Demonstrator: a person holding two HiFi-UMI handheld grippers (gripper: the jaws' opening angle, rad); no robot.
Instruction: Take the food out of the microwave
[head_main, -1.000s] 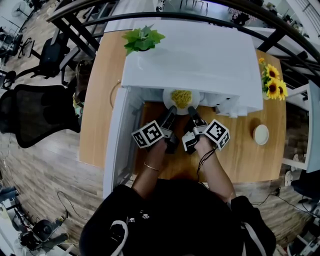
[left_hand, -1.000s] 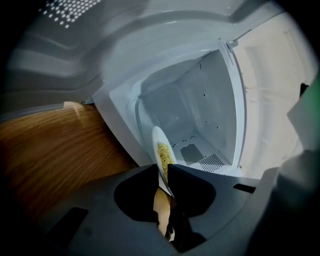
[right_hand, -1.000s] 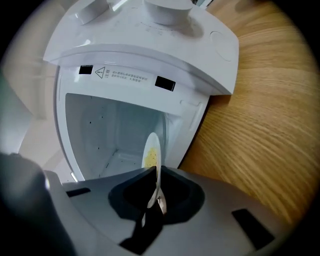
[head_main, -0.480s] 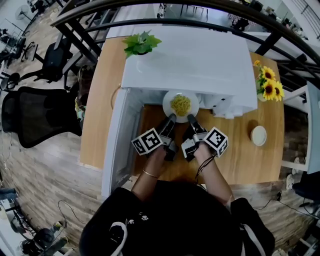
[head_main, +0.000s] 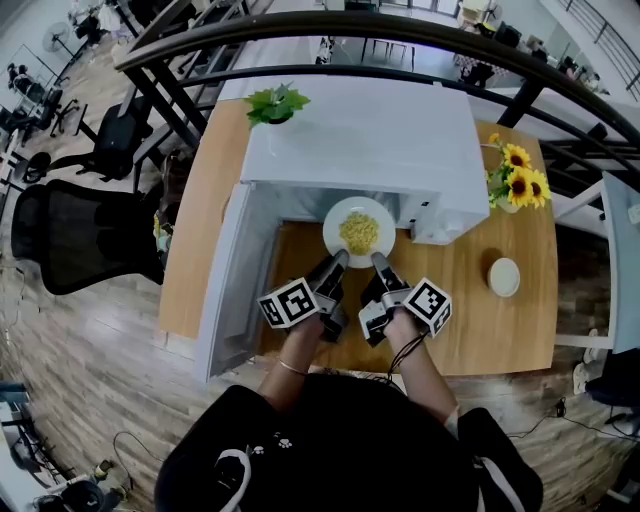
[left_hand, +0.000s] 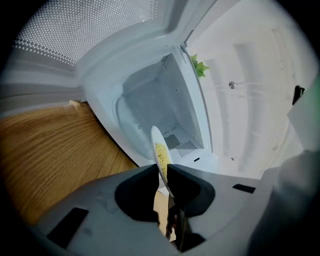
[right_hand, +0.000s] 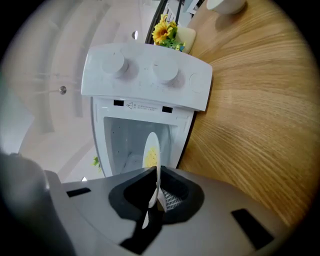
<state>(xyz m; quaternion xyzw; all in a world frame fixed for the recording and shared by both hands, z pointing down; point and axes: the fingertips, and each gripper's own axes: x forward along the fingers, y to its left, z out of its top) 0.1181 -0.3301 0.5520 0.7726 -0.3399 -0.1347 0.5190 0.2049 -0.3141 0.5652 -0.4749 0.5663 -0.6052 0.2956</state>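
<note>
Left gripper (head_main: 339, 259) fingers, just closing tighter, and right gripper (head_main: 378, 259) fingers pinch the near rim of the plate (head_main: 331, 226), food (head_main: 359, 232) at the open front of the microwave (head_main: 360, 140).

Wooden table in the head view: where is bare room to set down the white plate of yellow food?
Bare wooden table lies between the white microwave's open door and the small white round dish; the left claw and right claw hang over part of it. Crowded: the far right corner, by the yellow sunflowers.
</note>
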